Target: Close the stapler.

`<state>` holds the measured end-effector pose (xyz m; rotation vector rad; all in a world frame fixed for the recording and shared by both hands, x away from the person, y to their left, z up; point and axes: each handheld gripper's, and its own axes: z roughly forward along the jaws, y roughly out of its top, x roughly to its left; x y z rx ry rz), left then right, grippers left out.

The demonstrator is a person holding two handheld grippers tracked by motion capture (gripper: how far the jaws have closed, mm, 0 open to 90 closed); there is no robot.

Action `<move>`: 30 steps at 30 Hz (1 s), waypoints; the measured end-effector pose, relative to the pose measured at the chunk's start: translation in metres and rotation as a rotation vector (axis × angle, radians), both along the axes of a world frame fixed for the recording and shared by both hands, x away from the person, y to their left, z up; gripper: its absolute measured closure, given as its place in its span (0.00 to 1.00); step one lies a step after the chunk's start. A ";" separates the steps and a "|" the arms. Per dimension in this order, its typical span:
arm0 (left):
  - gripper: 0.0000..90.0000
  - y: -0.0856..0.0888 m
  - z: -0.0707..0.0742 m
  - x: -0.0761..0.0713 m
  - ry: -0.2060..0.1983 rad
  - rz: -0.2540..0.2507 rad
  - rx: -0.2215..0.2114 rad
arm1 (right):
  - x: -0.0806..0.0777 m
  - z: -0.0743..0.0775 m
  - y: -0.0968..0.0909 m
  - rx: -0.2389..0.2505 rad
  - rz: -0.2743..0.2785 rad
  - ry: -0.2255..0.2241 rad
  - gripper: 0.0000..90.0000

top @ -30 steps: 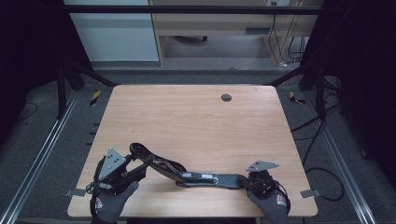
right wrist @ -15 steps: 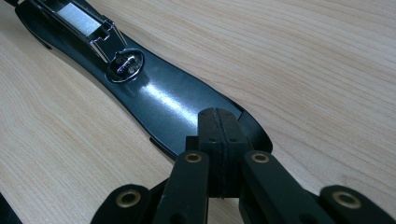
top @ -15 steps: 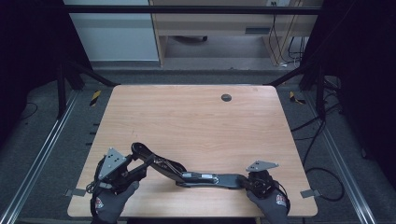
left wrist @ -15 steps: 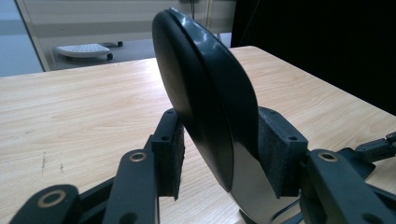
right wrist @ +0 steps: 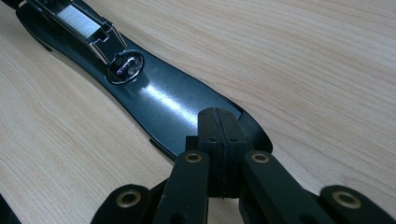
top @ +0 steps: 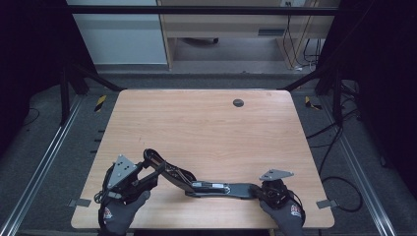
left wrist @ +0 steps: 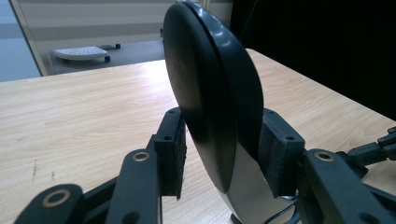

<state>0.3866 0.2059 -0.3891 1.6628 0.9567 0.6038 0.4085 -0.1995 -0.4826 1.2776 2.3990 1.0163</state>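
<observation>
A long black device (top: 216, 187), made of glossy flat plates joined end to end, lies along the near part of the wooden table (top: 206, 128). One end of it rises near the left gripper (top: 147, 178), and the other end lies flat on the table at the right gripper (top: 259, 191).

In the left gripper view, the fingers (left wrist: 170, 154) stand on both sides of the rounded black end plate (left wrist: 210, 93) of the device. This plate stands upright on its edge between them. The jaws are about half open and they have just been closing. The right pad (left wrist: 275, 158) seems to touch the plate's side, while a narrow gap shows between the left pad and the plate. So the plate is between the fingers but is not clamped from both sides. Below the black plate a shiny metal part (left wrist: 247, 196) of the same device is seen.

In the right gripper view, the two pads (right wrist: 219, 135) are pressed together with no gap between them. They sit at the near, rounded tip of the device's flat glossy arm (right wrist: 163, 102). The closed fingers lie on top of this tip or very close over it; I cannot tell if a thin edge is pinched between them. Farther along the arm there is a small oval metal fitting (right wrist: 125, 67) and after it a silver strip (right wrist: 79, 21) in an open channel.

In the high view, a gloved hand (top: 118, 216) holds the left gripper and another gloved hand (top: 285, 214) holds the right one, both at the near edge of the table. A small dark round hole (top: 238, 103) is in the table's far part, well apart from the device.
</observation>
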 end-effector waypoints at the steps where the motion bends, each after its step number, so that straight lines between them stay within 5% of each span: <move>1: 0.62 -0.001 0.000 0.000 -0.001 0.000 0.000 | 0.000 0.000 0.000 0.000 0.000 0.000 1.00; 30: 0.64 -0.027 0.010 -0.002 -0.057 -0.027 0.058 | -0.001 -0.001 0.000 -0.008 0.006 -0.018 1.00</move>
